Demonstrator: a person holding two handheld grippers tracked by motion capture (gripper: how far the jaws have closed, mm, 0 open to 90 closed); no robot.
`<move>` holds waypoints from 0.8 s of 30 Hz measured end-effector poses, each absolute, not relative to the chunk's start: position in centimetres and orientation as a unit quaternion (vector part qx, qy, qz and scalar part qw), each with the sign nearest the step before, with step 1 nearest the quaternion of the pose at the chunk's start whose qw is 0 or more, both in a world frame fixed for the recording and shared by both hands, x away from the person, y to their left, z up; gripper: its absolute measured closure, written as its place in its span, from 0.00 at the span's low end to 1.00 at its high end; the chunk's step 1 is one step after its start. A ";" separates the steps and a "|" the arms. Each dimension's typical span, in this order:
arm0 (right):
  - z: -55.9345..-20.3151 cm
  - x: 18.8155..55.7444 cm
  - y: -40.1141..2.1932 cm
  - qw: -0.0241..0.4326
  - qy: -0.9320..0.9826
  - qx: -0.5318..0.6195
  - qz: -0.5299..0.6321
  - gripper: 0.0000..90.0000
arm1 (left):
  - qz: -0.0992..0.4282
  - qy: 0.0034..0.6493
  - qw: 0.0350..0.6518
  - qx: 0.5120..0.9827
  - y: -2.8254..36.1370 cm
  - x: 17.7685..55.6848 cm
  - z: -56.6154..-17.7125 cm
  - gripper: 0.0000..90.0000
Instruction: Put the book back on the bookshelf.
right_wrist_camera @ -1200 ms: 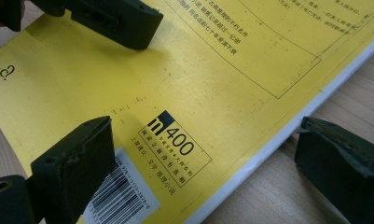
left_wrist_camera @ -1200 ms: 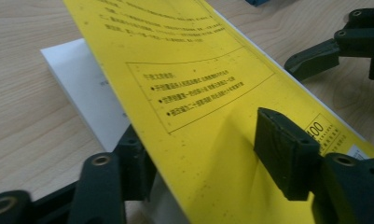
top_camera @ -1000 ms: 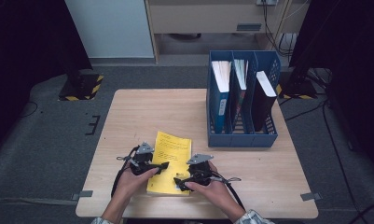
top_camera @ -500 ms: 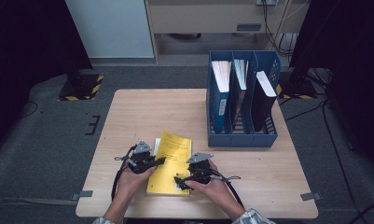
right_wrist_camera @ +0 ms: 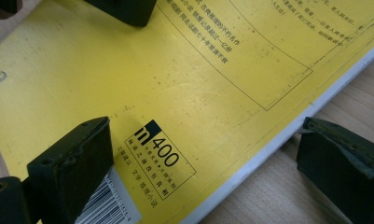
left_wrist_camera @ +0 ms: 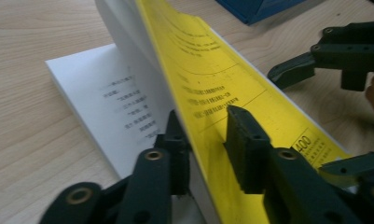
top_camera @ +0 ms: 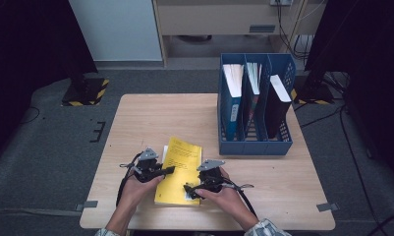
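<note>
A yellow paperback (top_camera: 181, 167) lies near the table's front edge. My left gripper (top_camera: 169, 171) reaches in from the book's left side. In the left gripper view its jaws have just been opening, and the lifted yellow cover (left_wrist_camera: 212, 79) stands between them, resting on the lower jaw above a white printed page (left_wrist_camera: 105, 98). I count that gripper (left_wrist_camera: 203, 119) as open. My right gripper (top_camera: 190, 189) sits at the book's front right corner. It (right_wrist_camera: 203, 135) is open wide, one jaw over the cover (right_wrist_camera: 152, 70) by the barcode, the other on the bare wood past the book's edge.
A blue three-slot file holder (top_camera: 253, 142) stands at the back right of the wooden table (top_camera: 150, 113), with books upright in its slots. Both hands rest at the table's front edge. Dark floor surrounds the table.
The cover's left edge has come up off the book, baring a strip of white page. Both hands have stayed where they were.
</note>
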State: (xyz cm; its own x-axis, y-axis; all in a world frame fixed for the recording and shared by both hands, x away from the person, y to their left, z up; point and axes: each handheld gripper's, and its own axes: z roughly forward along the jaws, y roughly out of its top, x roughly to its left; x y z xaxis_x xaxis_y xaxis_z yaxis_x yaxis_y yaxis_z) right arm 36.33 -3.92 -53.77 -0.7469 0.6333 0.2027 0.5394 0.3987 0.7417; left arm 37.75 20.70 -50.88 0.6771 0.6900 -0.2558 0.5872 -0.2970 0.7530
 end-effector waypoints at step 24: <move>-53.8 36.8 -4.2 0.049 0.835 0.350 0.422 0.03 | 0.083 0.393 0.433 0.807 19.4 37.7 -50.6 0.86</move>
